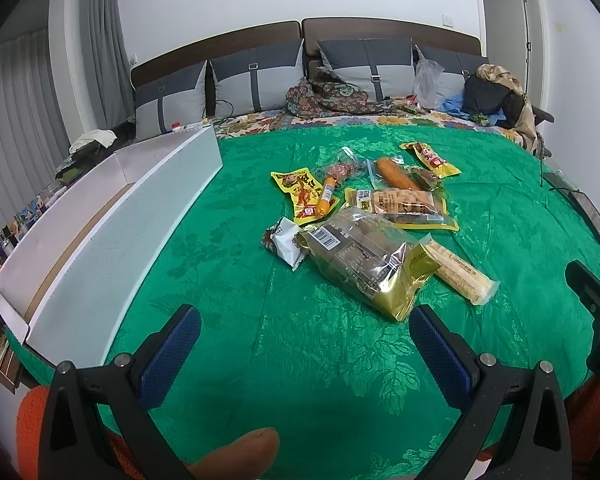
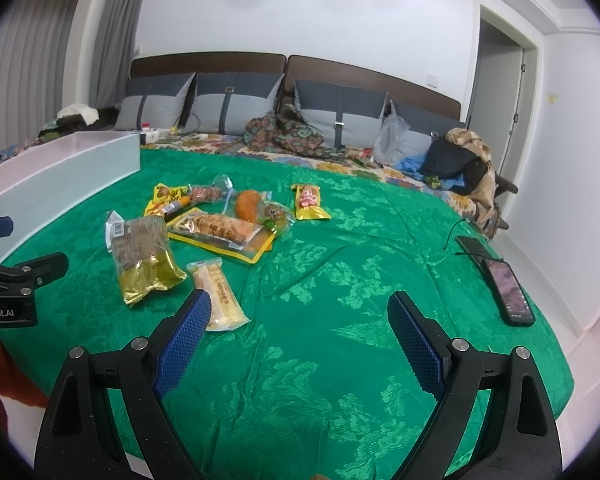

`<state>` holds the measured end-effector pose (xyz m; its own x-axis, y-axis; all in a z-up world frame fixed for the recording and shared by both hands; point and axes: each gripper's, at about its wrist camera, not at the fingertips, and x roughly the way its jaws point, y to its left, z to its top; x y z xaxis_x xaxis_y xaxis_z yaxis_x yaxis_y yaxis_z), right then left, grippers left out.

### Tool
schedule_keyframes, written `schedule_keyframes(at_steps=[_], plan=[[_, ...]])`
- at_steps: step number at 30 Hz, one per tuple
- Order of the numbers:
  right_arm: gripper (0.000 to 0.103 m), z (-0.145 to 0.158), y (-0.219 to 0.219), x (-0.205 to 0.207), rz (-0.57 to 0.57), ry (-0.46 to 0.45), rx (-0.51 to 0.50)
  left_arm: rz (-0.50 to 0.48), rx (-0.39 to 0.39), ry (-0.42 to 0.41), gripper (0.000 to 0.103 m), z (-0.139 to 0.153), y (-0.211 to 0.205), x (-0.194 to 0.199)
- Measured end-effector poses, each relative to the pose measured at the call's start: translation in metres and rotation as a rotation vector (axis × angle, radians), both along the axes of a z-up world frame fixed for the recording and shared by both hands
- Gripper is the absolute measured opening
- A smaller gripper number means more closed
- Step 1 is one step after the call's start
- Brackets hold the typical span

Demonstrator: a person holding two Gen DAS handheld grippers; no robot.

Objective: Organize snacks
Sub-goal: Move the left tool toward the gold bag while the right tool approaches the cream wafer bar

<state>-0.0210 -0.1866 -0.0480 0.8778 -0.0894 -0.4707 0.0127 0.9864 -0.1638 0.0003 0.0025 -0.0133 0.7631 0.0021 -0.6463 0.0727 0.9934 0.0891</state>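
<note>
Several packaged snacks lie in a loose pile on the green bedspread [image 1: 300,340]. Nearest is a brown-and-gold bag [image 1: 364,268] [image 2: 142,258], with a pale wafer bar [image 1: 460,274] [image 2: 218,298] beside it. Farther back are a long yellow-edged pack [image 1: 400,206] [image 2: 222,234], an orange bun [image 1: 396,174] [image 2: 247,205], a yellow pouch [image 1: 304,194] with a small orange sausage [image 1: 326,196] on it, and a yellow-red pouch [image 1: 430,158] [image 2: 309,201]. My left gripper [image 1: 304,338] is open, short of the pile. My right gripper [image 2: 300,324] is open over bare cloth, its left finger [image 2: 184,336] near the wafer bar.
A long white box [image 1: 112,236] [image 2: 60,176] lies open along the bed's left side. Two phones [image 2: 508,286] with a cable rest near the right edge. Grey cushions [image 1: 256,76], patterned cloth, a plastic bag and clothes crowd the headboard end. A thumb [image 1: 236,456] shows at the bottom.
</note>
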Motion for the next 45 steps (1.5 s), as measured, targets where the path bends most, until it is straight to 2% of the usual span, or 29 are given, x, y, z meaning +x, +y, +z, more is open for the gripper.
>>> schedule_keyframes(at_steps=[5,16,26,37,41,45], plan=[[0.092,-0.001,0.001,0.002,0.006,0.01,-0.002,0.008,-0.002,0.032,0.103,-0.007,0.004,0.004],[0.092,-0.002,0.001,0.003,0.013,0.031,-0.004,0.076,-0.04,0.193,0.103,-0.046,0.028,0.024],[0.092,-0.005,0.001,0.007,0.021,0.057,-0.001,0.097,-0.009,0.285,0.103,-0.075,0.034,0.047],[0.092,-0.019,-0.002,0.013,0.028,0.138,0.003,0.073,-0.008,0.261,0.103,-0.077,0.041,0.041],[0.092,-0.03,0.001,0.016,0.041,0.19,-0.011,0.086,-0.09,0.294,0.103,-0.08,0.052,0.043],[0.092,-0.031,0.001,0.013,0.039,0.192,-0.027,0.075,-0.082,0.298,0.103,-0.081,0.053,0.045]])
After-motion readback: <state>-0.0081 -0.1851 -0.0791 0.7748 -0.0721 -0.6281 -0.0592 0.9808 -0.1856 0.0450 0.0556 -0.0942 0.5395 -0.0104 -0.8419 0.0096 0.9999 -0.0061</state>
